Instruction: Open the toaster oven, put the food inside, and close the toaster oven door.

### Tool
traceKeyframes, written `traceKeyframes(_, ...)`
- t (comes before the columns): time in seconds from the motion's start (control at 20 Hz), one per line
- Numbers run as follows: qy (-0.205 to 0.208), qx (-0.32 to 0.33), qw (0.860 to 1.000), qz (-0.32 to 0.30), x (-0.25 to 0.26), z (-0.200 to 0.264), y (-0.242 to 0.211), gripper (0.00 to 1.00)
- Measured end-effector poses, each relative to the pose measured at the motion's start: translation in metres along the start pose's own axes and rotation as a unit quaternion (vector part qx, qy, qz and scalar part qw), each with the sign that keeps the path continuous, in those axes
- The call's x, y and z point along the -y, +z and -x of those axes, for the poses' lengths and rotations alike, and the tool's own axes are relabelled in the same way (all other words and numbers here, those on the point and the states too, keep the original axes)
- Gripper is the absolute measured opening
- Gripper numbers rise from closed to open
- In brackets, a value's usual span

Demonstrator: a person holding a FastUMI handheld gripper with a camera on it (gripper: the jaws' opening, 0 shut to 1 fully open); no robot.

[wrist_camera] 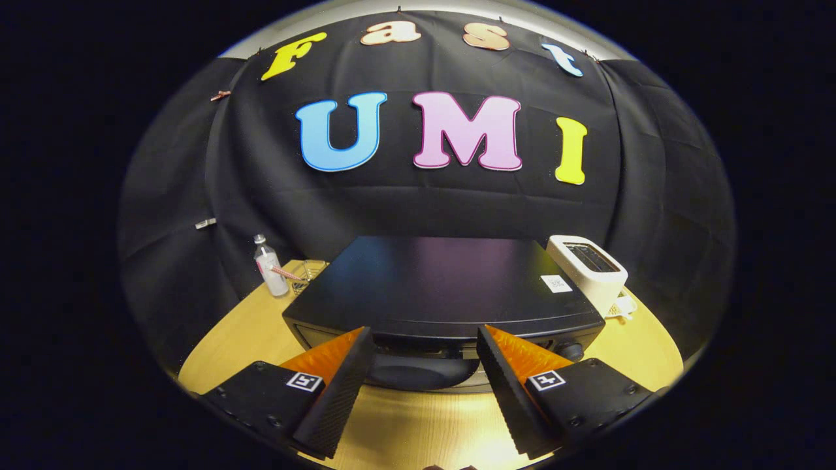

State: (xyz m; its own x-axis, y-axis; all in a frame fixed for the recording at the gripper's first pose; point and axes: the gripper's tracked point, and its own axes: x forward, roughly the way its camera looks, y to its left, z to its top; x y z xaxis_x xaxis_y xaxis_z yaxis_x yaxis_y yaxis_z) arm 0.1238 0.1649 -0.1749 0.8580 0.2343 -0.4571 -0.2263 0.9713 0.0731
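Note:
A black toaster oven (437, 281) stands on the wooden table (418, 424), seen from above its front edge. Its door is shut, and the dark door handle (421, 371) runs across the front just below the top panel. My gripper (424, 336) hangs open just in front of the oven. The handle lies between and slightly beyond the two orange-and-black fingers (339, 378). Nothing is held between them. A control knob (573, 351) sits at the oven's right front, just past the right finger.
A white pop-up toaster (586, 267) stands to the right of the oven. Behind the oven's left corner are a small clear bottle (270, 266) and a glass (312, 269). Black cloth walls close in the table at the back.

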Motion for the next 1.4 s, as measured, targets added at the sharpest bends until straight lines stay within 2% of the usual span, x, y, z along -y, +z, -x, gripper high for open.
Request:
traceKeyframes(0.4, 0.0, -0.006, 1.0, -0.014, -0.004, 0.005, -0.01, 0.98)
traceKeyframes(0.8, 0.004, -0.021, 1.0, -0.02, -0.007, 0.044, -0.04, 0.98)
traceKeyframes(1.2, 0.011, -0.066, 0.998, -0.01, -0.01, 0.076, -0.093, 0.97)
traceKeyframes(1.4, 0.014, -0.116, 0.993, -0.008, -0.009, 0.088, -0.136, 0.98)
